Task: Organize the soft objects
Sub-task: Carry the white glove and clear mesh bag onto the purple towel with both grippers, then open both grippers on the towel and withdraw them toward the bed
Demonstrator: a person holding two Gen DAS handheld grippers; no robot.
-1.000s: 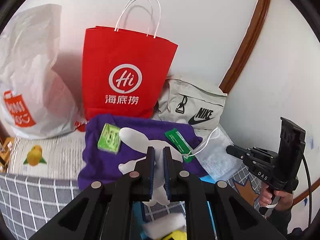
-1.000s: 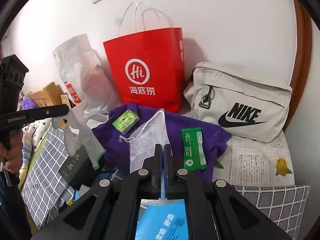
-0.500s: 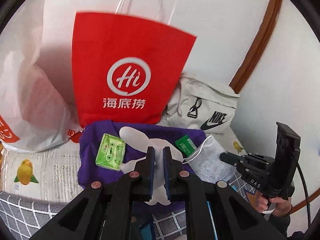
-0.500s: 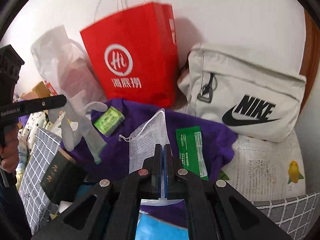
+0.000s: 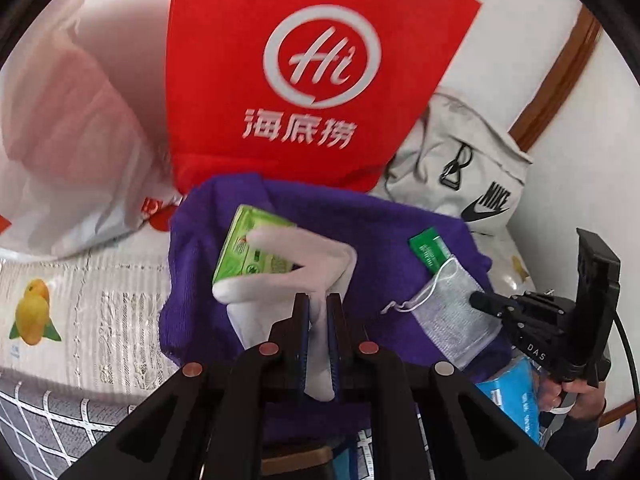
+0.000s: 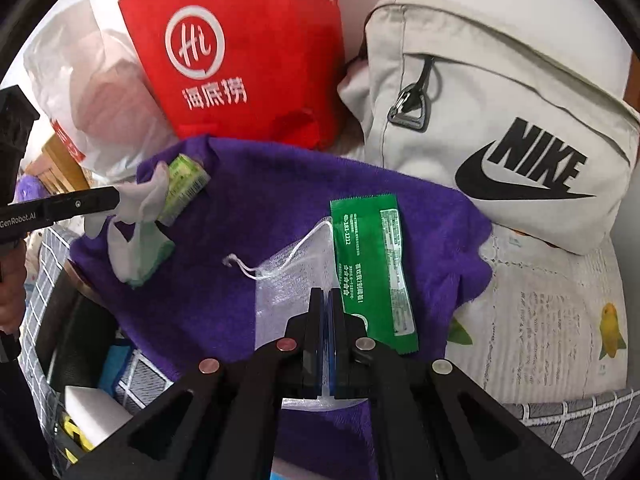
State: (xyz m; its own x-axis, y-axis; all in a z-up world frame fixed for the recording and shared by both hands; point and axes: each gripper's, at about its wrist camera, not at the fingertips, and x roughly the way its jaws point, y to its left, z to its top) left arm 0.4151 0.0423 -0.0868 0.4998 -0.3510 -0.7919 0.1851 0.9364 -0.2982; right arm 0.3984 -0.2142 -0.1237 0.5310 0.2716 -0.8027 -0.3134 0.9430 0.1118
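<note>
My left claw (image 5: 318,308) is clamped on a white glove (image 5: 288,264), which drapes over a green packet (image 5: 248,248) just ahead. My right claw (image 6: 328,304) pinches a mesh pouch (image 6: 288,280) lying on the purple towel (image 6: 260,200), a green sachet (image 6: 372,264) just to its right.

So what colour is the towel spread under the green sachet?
Purple towel, a solid deep shade with no pattern; clearest in the right wrist view, where the green sachet lies on it.

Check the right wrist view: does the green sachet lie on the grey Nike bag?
No, the green sachet lies flat on the purple towel, apart from the Nike bag behind it.
</note>
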